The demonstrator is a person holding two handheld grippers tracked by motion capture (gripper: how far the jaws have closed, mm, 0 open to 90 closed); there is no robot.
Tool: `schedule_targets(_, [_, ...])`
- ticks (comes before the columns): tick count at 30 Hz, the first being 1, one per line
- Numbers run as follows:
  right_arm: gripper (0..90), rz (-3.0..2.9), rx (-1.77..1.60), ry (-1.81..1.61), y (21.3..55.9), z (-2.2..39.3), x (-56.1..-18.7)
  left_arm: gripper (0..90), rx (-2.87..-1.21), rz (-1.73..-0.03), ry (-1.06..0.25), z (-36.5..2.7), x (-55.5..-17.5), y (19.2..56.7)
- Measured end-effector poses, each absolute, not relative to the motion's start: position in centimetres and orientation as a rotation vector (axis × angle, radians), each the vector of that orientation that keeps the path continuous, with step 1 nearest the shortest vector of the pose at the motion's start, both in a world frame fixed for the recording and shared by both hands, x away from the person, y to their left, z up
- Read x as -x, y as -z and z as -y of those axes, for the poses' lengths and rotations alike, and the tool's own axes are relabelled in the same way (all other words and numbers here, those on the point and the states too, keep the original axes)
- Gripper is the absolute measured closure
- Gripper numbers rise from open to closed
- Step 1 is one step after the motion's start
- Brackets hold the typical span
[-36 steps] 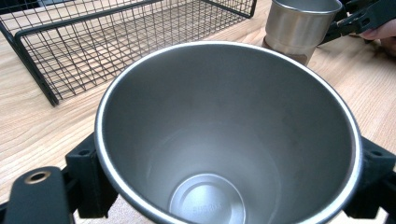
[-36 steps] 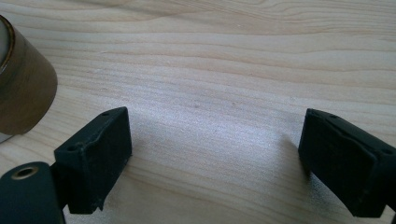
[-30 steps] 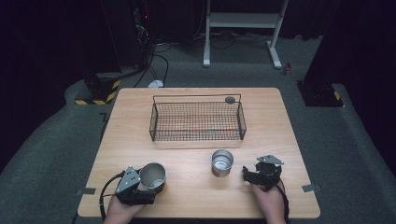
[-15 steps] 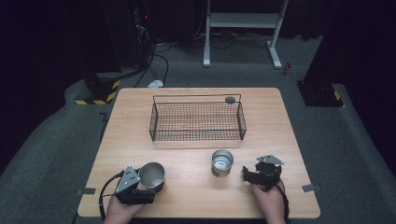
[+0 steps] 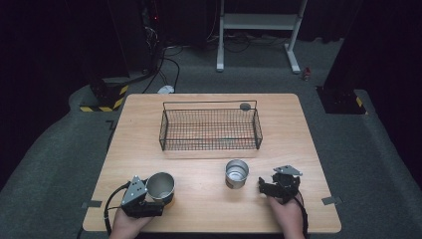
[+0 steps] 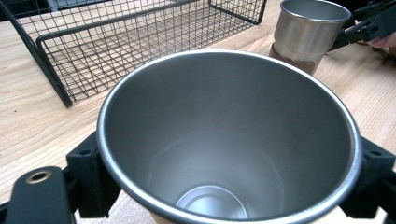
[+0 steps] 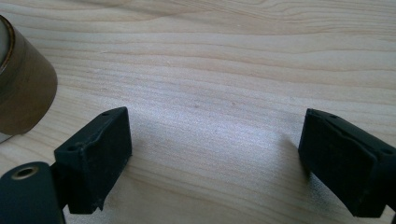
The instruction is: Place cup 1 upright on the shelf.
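Observation:
A steel cup (image 5: 160, 185) stands upright near the table's front left, with my left gripper (image 5: 158, 195) shut on it. In the left gripper view the black pads (image 6: 91, 175) press on both sides of this cup (image 6: 229, 140), whose inside is bare. A second steel cup (image 5: 236, 173) with a brown band at its base stands front centre. Just right of it my right gripper (image 5: 263, 186) rests low over the wood, pointing toward it. Its jaws (image 7: 215, 158) stand wide open with bare table between them, and the second cup (image 7: 21, 93) sits off to their left.
A black wire basket (image 5: 209, 144) stands across the middle of the wooden table (image 5: 298, 129). A small dark round thing (image 5: 245, 106) lies by the basket's back right corner. Dark floor, cables and a white stand lie beyond the far edge.

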State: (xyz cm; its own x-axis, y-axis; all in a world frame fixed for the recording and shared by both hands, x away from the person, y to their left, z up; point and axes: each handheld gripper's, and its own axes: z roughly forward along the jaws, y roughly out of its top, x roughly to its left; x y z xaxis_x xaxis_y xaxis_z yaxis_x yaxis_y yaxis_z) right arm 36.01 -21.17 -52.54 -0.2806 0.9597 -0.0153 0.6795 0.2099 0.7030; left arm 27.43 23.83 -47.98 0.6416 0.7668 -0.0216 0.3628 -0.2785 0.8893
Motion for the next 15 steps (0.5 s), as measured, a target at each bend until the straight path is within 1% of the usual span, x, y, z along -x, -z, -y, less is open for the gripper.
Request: schedule_targets(15, [9.4, -2.037, -1.517, -0.823, 52.54, 21.17, -36.01, 13.7, -1.859, -0.900, -0.534, -24.26, -27.49, 47.71])
